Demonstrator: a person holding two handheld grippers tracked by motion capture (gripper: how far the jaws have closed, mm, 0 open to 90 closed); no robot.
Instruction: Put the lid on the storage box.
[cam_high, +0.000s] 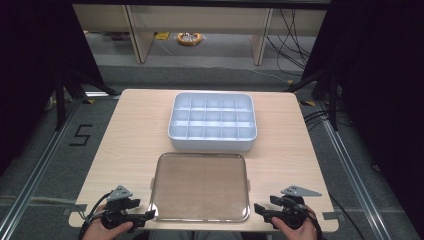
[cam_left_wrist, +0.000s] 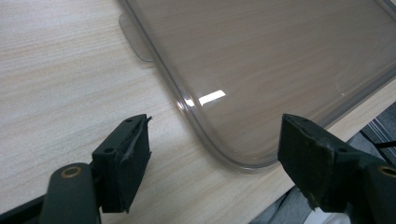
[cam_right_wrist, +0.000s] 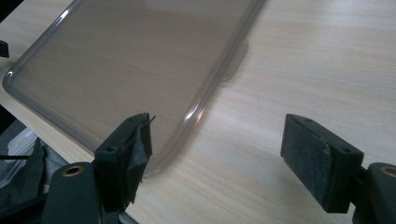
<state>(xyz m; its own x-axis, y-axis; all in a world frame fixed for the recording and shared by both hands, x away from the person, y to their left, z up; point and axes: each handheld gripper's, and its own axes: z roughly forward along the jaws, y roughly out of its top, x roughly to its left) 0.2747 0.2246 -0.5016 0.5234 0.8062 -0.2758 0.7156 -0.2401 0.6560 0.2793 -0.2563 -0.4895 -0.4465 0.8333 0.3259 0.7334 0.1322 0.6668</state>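
Note:
A clear, smoky plastic lid (cam_high: 200, 187) (cam_left_wrist: 280, 56) (cam_right_wrist: 116, 60) lies flat on the near middle of the wooden table (cam_high: 135, 130). Behind it stands a pale blue box (cam_high: 212, 145) divided into several empty compartments. My left gripper (cam_high: 142, 209) (cam_left_wrist: 215, 128) rests at the lid's near left corner, open, with that rounded corner in front of its jaws and nothing between the pads. At the near right corner my right gripper (cam_high: 264, 205) (cam_right_wrist: 216, 121) is also open, its left jaw over the lid's rim, gripping nothing.
The lid has a small tab on each side (cam_left_wrist: 135, 42) (cam_right_wrist: 236, 63). The table's near edge runs just behind both hands. Beyond the table are a grey floor, black stand legs (cam_high: 75, 82) and cables (cam_high: 295, 40).

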